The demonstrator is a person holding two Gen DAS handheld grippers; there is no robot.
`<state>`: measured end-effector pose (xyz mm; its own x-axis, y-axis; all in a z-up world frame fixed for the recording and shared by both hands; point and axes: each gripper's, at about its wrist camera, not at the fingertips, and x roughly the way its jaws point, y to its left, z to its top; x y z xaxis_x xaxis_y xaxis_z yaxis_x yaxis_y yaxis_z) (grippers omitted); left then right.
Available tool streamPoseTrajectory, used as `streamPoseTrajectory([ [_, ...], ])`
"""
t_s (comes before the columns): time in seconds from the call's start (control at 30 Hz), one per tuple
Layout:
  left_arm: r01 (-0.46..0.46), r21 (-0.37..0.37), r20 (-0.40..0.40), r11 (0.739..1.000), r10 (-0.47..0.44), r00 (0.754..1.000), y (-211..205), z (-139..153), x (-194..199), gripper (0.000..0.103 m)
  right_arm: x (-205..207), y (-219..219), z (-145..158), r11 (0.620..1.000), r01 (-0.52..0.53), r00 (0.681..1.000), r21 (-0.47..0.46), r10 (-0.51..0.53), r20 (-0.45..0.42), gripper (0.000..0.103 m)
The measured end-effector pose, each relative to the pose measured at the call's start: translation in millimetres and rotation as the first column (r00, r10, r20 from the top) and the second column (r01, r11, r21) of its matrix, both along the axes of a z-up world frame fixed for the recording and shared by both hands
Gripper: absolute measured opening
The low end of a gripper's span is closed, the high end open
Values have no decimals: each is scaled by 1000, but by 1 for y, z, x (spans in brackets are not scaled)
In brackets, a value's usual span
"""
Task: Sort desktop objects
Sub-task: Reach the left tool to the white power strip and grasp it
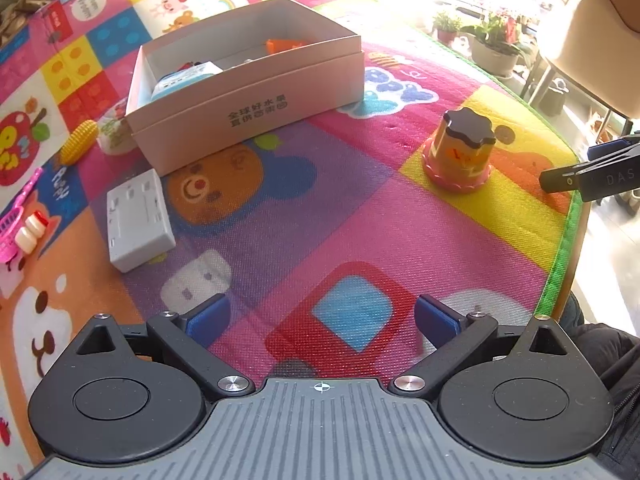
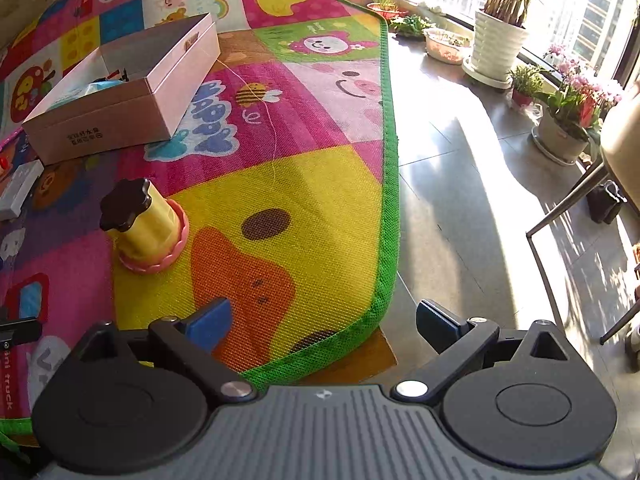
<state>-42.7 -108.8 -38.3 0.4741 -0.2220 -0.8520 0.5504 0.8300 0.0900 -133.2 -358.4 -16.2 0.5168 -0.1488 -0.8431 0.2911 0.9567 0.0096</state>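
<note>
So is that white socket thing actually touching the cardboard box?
Apart. The left wrist view shows a strip of patterned mat between the white socket and the cardboard box.

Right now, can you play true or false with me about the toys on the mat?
1. The pink box has its lid on. False: it is open, with things inside.
2. The yellow cup toy with a black top stands on the mat. True.
3. The left gripper is holding the toy corn. False: it is open and empty; the corn lies beside the box.
4. The right gripper is open. True.
</note>
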Motion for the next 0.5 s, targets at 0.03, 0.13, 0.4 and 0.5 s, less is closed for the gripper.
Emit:
streamPoseTrajectory([
  [0.03, 3, 2, 2, 1000, -3, 1000, 1, 0, 0, 101, -1, 0, 0, 1000, 8, 1000, -2, -8, -2, 98],
  [0.13, 6, 23, 24, 1000, -6, 1000, 6, 2, 4, 101, -3, 2, 1, 1000, 19, 1000, -22, -19, -10, 98],
  [0.4, -106, 102, 66, 989, 100, 993, 28, 2, 58, 101, 0, 6, 1, 997, 31, 999, -75, -33, -19, 103],
  [0.5, -165, 127, 88, 978, 154, 984, 34, 0, 83, 102, -1, 5, 1, 997, 36, 999, -71, -37, -16, 103],
])
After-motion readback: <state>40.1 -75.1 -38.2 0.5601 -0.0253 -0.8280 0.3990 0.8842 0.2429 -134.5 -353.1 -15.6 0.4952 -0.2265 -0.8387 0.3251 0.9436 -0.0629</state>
